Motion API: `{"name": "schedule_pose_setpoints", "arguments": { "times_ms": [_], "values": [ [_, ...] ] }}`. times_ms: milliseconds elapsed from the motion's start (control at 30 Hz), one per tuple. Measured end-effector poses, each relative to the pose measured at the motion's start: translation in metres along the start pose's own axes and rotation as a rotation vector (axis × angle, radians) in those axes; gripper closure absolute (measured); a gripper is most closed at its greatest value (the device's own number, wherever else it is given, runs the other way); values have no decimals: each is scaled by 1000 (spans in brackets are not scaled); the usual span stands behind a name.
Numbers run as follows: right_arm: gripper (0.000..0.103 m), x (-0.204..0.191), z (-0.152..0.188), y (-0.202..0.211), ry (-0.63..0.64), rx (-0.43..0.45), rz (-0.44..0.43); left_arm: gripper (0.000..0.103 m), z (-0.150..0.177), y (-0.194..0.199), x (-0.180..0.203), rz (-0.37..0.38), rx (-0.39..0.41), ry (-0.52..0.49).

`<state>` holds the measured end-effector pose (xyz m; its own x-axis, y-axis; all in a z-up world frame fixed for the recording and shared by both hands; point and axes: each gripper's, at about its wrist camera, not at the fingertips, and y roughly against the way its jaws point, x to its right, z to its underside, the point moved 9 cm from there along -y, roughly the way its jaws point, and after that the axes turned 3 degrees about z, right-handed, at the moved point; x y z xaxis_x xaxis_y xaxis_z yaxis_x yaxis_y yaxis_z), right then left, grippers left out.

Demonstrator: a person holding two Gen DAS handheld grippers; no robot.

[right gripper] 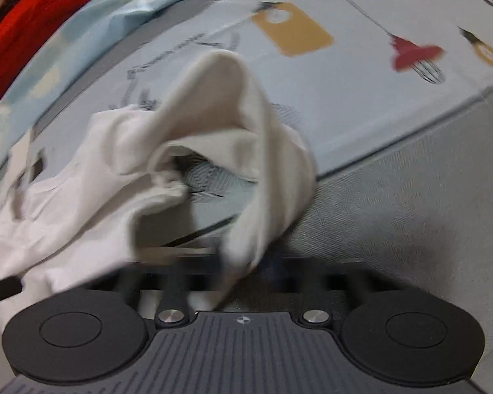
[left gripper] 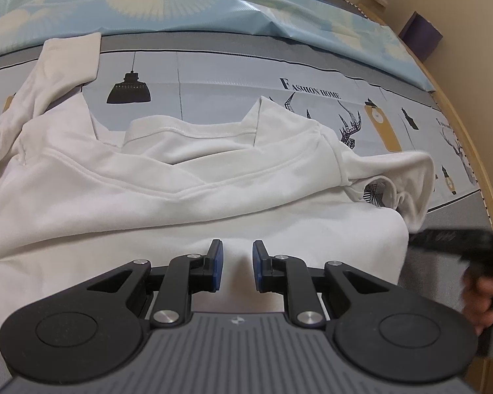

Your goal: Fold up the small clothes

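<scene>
A white long-sleeved top (left gripper: 148,180) lies spread on a printed tablecloth (left gripper: 230,78). My left gripper (left gripper: 237,252) points down over its near part; the blue pads stand a little apart, with only flat cloth showing in the gap. In the right wrist view the top's right sleeve (right gripper: 246,138) arches up off the cloth, and its end runs down between the blurred fingers of my right gripper (right gripper: 246,262). Whether those pads press on it is lost in the blur. In the left wrist view the right gripper (left gripper: 443,239) is a dark smear beside the sleeve end, with a hand (left gripper: 486,295) behind it.
A light-blue cloth (left gripper: 213,6) lies across the back of the table. A purple box (left gripper: 420,34) stands at the far right by the wooden table edge (left gripper: 470,151). A red garment (right gripper: 33,26) is at the far left. The tablecloth's grey border (right gripper: 410,213) is bare.
</scene>
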<state>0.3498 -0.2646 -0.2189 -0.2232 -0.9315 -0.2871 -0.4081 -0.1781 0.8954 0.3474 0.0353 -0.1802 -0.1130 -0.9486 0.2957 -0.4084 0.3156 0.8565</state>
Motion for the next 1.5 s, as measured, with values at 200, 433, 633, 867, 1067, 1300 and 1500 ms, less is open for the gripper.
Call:
{"name": "schedule_pose_setpoints", "arguments": {
  "times_ms": [200,433,633,867,1067,1300,1500],
  "values": [
    [49,55,-78,73,405,381,765,84,1,3,-5,-10,3,-5],
    [49,96,-82,90,73,434,614,84,-1,7,-8,-8,8,0],
    [48,66,-73,55,-99,334,201,84,0,5,-7,-9,4,-3],
    [49,94,-69,10,-335,319,161,84,1,1,-12,-16,-5,2],
    [98,118,-85,-7,-414,360,85,84,-3,-3,-17,-25,-8,14],
    [99,181,-88,25,-460,435,377,84,-3,-5,-14,-19,-11,0],
    [83,203,-79,31,-476,422,429,80,-1,-7,-14,-21,-19,-7]
  ]
}}
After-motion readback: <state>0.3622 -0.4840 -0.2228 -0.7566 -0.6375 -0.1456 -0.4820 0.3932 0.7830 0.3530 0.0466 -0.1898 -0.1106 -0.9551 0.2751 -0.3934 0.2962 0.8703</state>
